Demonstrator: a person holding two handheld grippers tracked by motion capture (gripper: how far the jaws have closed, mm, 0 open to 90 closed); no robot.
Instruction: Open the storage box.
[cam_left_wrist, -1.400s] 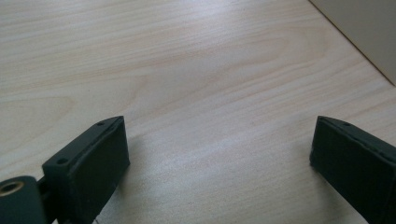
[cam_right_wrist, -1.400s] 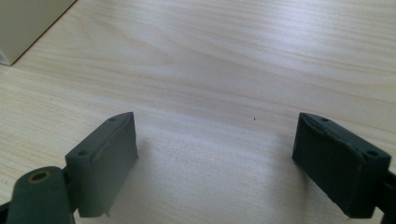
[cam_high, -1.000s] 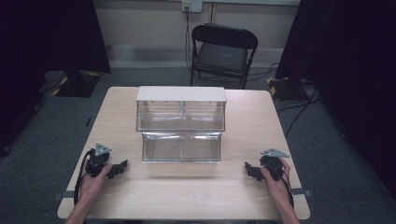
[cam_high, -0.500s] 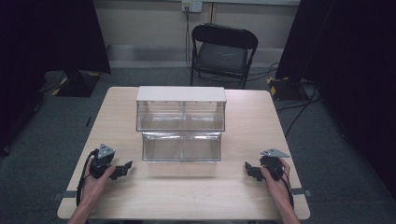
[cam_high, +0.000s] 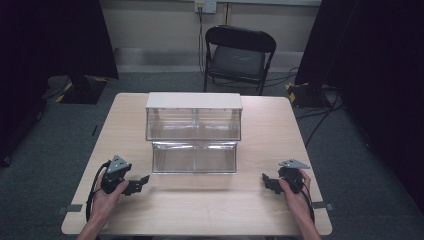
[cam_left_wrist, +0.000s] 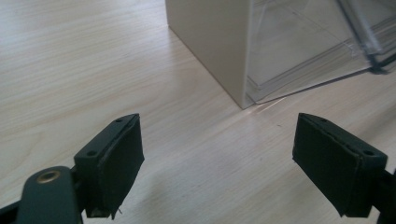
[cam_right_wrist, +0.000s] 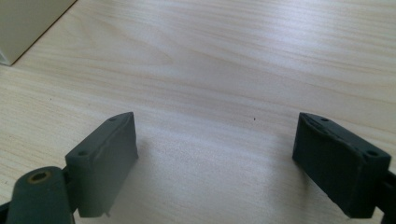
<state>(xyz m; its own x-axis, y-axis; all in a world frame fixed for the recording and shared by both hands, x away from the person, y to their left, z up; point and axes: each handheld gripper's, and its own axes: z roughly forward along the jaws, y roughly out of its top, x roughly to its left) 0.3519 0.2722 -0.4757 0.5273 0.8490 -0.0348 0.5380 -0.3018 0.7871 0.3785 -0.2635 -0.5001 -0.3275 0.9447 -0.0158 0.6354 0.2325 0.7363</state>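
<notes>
Left hand-held gripper (cam_high: 142, 183): it is sitting near the left edge of the worktop (cam_high: 210, 210), gripped by the person's left hand (cam_high: 107, 187); its jaws are standing wide apart and holding nothing, pointing right toward the drawer unit.
Right hand-held gripper (cam_high: 266, 181): it is resting near the right edge in the right hand (cam_high: 295, 187), jaws likewise spread and empty, pointing left over bare wood.
Left gripper view: the pads (cam_left_wrist: 116, 163) are framing the near left corner of the drawer unit (cam_left_wrist: 224, 51), which is lying a little ahead, not touched.
Drawer unit (cam_high: 194, 131): it is standing at the middle of the worktop, between the two grippers and farther off, with a pale opaque shell and top.
Lower drawer (cam_high: 194, 157): it is sticking out toward the near side, clear-walled and seemingly empty; the upper drawers (cam_high: 194, 124) are sitting flush.
Handling, as a judgement: the clear plastic is probably light, stiff, slick and prone to cracking, so the unit may slide when pushed.
Where to hold: pinching the lower drawer's front lip gently, with the other gripper bracing the shell, is looking safest.
</notes>
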